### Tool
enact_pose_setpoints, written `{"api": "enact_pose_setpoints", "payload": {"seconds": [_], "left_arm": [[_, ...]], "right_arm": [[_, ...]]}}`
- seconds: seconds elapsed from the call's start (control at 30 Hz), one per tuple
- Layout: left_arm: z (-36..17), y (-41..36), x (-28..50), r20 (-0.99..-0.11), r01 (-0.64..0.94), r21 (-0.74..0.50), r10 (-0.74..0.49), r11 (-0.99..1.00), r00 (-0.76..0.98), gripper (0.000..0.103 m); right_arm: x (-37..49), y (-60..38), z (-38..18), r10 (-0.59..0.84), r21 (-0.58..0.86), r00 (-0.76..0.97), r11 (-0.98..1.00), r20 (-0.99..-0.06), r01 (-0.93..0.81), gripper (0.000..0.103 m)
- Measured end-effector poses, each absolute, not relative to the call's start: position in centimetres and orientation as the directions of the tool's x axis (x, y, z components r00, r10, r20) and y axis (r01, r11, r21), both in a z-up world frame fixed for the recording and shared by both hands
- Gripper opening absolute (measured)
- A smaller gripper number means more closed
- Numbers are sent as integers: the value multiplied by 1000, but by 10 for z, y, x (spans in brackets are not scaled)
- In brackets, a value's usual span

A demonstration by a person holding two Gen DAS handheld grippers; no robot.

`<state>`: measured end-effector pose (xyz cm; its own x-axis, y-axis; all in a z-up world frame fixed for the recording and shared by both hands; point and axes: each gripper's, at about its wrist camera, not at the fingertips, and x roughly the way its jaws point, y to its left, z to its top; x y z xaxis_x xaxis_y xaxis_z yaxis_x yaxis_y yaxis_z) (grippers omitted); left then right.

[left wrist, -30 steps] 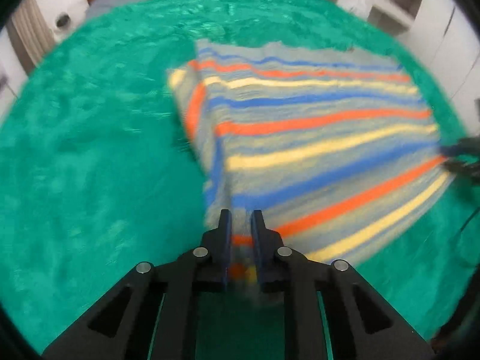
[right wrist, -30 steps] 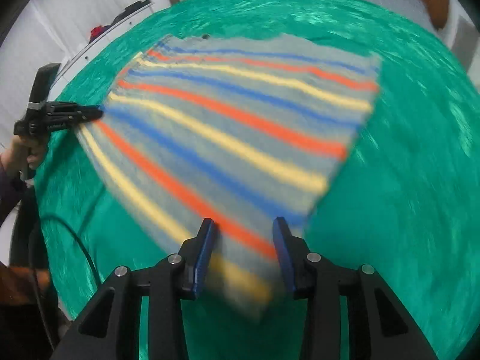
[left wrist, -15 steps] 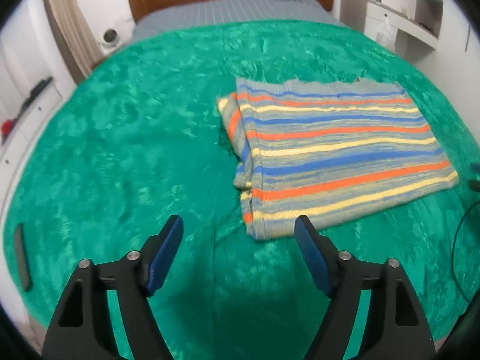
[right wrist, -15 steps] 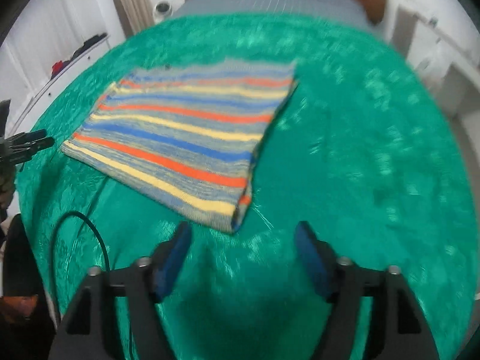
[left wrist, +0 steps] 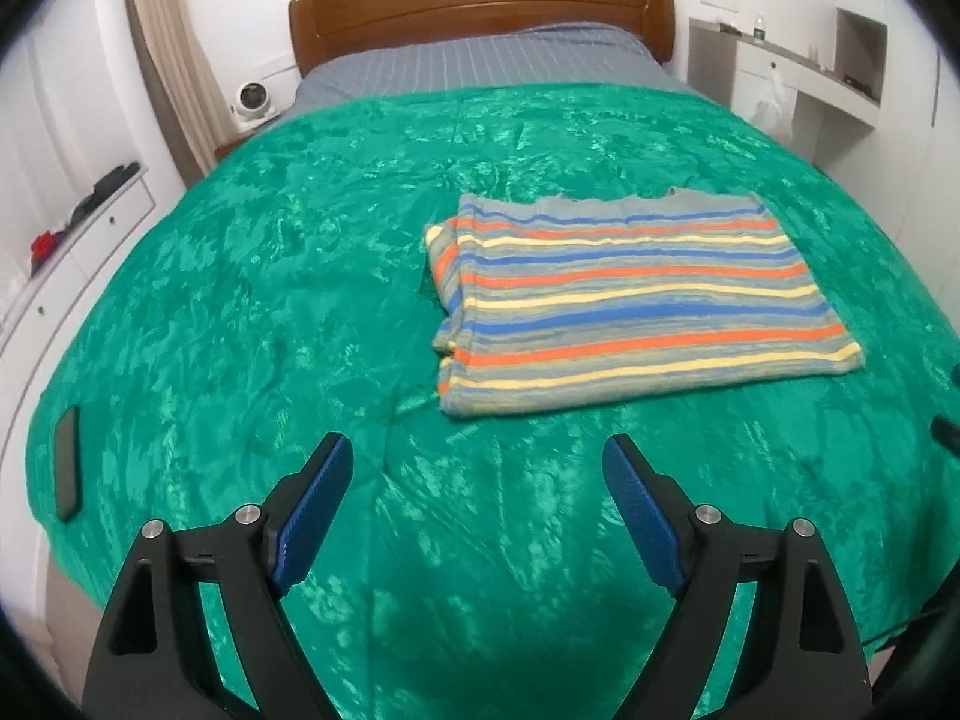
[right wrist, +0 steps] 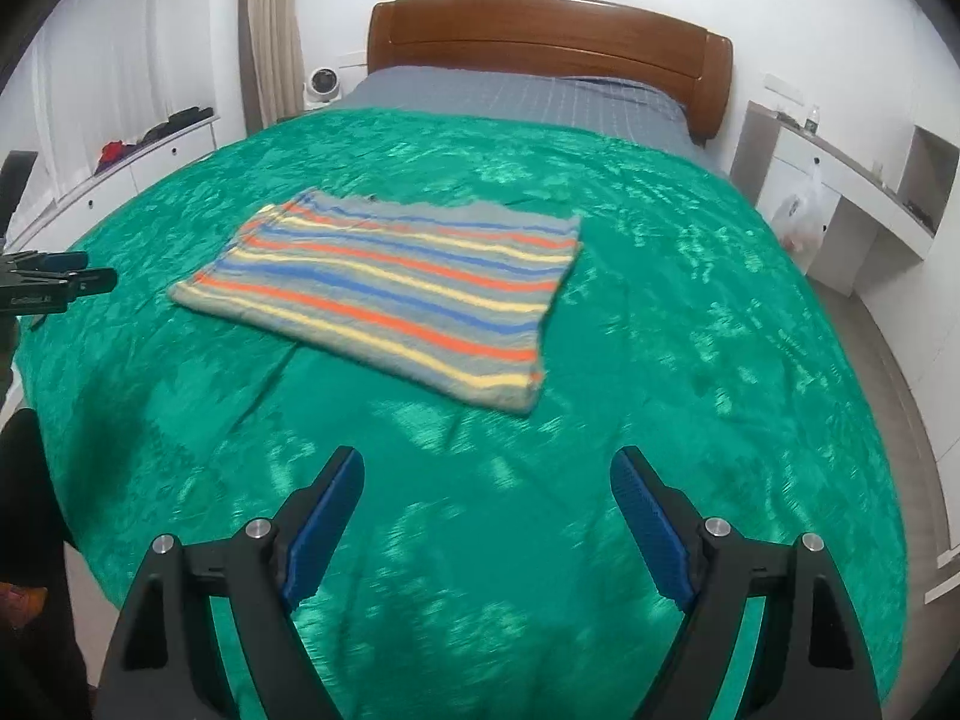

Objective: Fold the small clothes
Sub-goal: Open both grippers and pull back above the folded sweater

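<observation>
A striped knit garment (left wrist: pixel 630 300) with orange, yellow and blue bands lies folded flat on the green bedspread (left wrist: pixel 270 300). It also shows in the right wrist view (right wrist: pixel 396 288). My left gripper (left wrist: pixel 477 456) is open and empty, held above the bedspread well short of the garment's near edge. My right gripper (right wrist: pixel 486 468) is open and empty, also back from the garment. The left gripper shows at the left edge of the right wrist view (right wrist: pixel 60 285).
A dark flat phone-like object (left wrist: pixel 67 471) lies near the bed's left edge. The wooden headboard (left wrist: pixel 480 6) and grey sheet (left wrist: pixel 480 69) are at the far end. White drawers (right wrist: pixel 150 162) stand left, a white desk (right wrist: pixel 840 192) right.
Both grippers let go of the garment, opened wide and pulled back and up from it. The garment now lies flat and folded on the bedspread.
</observation>
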<state>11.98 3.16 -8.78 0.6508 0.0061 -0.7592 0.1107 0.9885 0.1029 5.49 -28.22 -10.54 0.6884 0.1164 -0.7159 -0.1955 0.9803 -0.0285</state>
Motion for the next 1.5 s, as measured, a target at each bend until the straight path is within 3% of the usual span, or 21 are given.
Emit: {"api": "enact_pose_setpoints", "payload": {"seconds": [0.83, 0.93, 1.03, 1.1, 1.13, 1.2, 1.27, 1.33, 1.37, 1.43, 1.5], "left_arm": [[-95, 16, 105, -762, 112, 119, 18, 987, 648, 87], [-106, 21, 117, -781, 130, 70, -27, 989, 624, 87], [-123, 45, 148, -797, 134, -55, -125, 989, 591, 86], [-136, 64, 175, -815, 123, -163, -204, 979, 543, 68], [-141, 69, 186, -819, 124, -211, -245, 970, 520, 64], [-150, 75, 207, -820, 131, -277, -305, 952, 484, 61], [-156, 72, 221, -825, 139, -267, -301, 954, 479, 59], [-165, 68, 235, -841, 132, -242, -276, 961, 465, 50], [-170, 66, 240, -849, 129, -243, -275, 961, 451, 40], [-176, 61, 243, -857, 132, -247, -280, 960, 433, 8], [-172, 58, 237, -858, 132, -194, -233, 972, 457, 3]], "right_arm": [[18, -271, -126, 179, 81, 657, 981, -733, -177, 84], [19, -273, -131, 181, 87, 648, 981, -740, -174, 84], [19, -277, -134, 187, 103, 640, 981, -745, -166, 84], [18, -280, -135, 189, 111, 639, 981, -746, -160, 84], [18, -281, -136, 189, 115, 637, 981, -747, -156, 84], [17, -283, -140, 194, 129, 630, 981, -752, -148, 84], [18, -284, -146, 200, 144, 620, 980, -759, -140, 84], [18, -283, -150, 206, 154, 611, 978, -764, -138, 84], [19, -281, -151, 209, 156, 607, 978, -766, -139, 84], [19, -278, -153, 215, 158, 602, 976, -769, -147, 84], [19, -275, -153, 216, 153, 600, 976, -770, -156, 84]]}}
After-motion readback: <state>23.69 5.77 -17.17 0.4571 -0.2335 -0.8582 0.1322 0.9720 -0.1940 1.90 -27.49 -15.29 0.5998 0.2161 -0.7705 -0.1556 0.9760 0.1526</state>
